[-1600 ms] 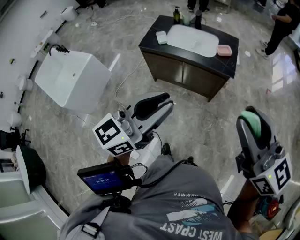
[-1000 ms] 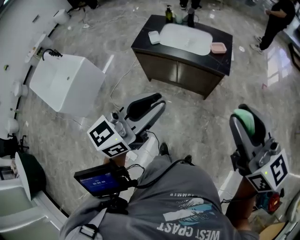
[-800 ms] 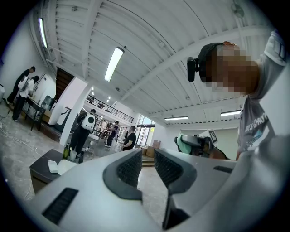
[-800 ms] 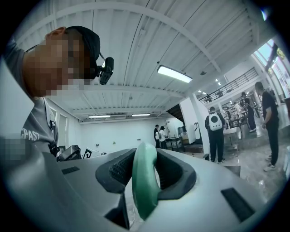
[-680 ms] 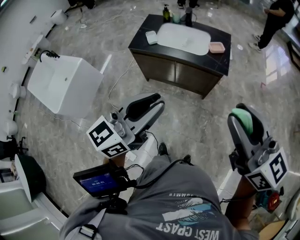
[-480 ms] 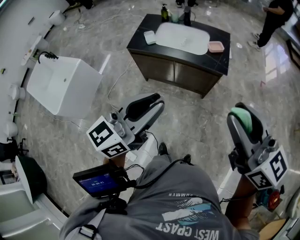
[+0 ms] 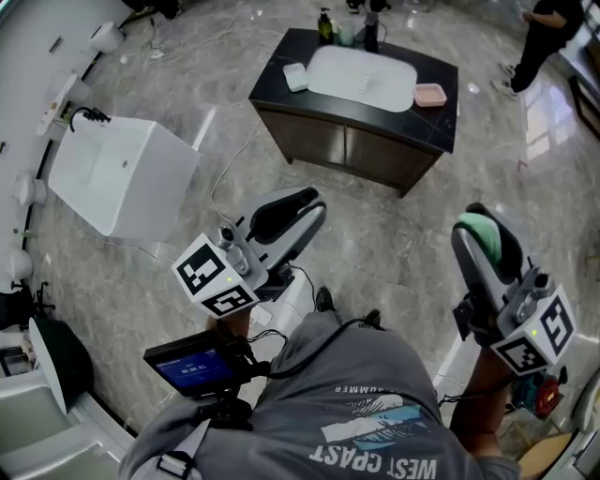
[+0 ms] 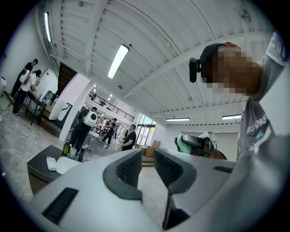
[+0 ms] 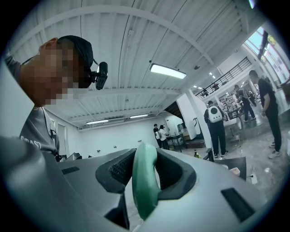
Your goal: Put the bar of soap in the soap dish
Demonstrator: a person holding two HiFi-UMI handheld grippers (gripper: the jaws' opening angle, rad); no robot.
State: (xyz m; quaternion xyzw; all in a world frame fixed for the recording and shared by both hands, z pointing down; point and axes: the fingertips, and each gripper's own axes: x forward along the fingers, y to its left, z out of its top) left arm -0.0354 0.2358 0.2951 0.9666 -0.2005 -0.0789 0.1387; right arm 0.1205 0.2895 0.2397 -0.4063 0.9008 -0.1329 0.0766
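Observation:
A pale green bar of soap (image 7: 481, 236) stands on edge between the pads of my right gripper (image 7: 483, 231), which is shut on it; in the right gripper view the soap (image 9: 145, 181) fills the gap of the gripper (image 9: 145, 166). My left gripper (image 7: 302, 203) is held up at waist height with its pads nearly together and nothing between them (image 8: 148, 165). Far ahead, a black vanity top (image 7: 277, 91) carries a white basin (image 7: 362, 77), a white dish (image 7: 296, 77) at its left and a pink dish (image 7: 430, 95) at its right. Both grippers are well short of it.
Marble floor lies between me and the vanity. A white block-shaped tub (image 7: 122, 173) stands at the left. Bottles (image 7: 326, 25) sit at the vanity's back edge. A person in black (image 7: 547, 36) stands at the top right. A small screen (image 7: 190, 362) hangs at my chest.
The vanity has drifted a little left and up in the head view. Both grippers keep the same pose, and the soap stays clamped in the right one.

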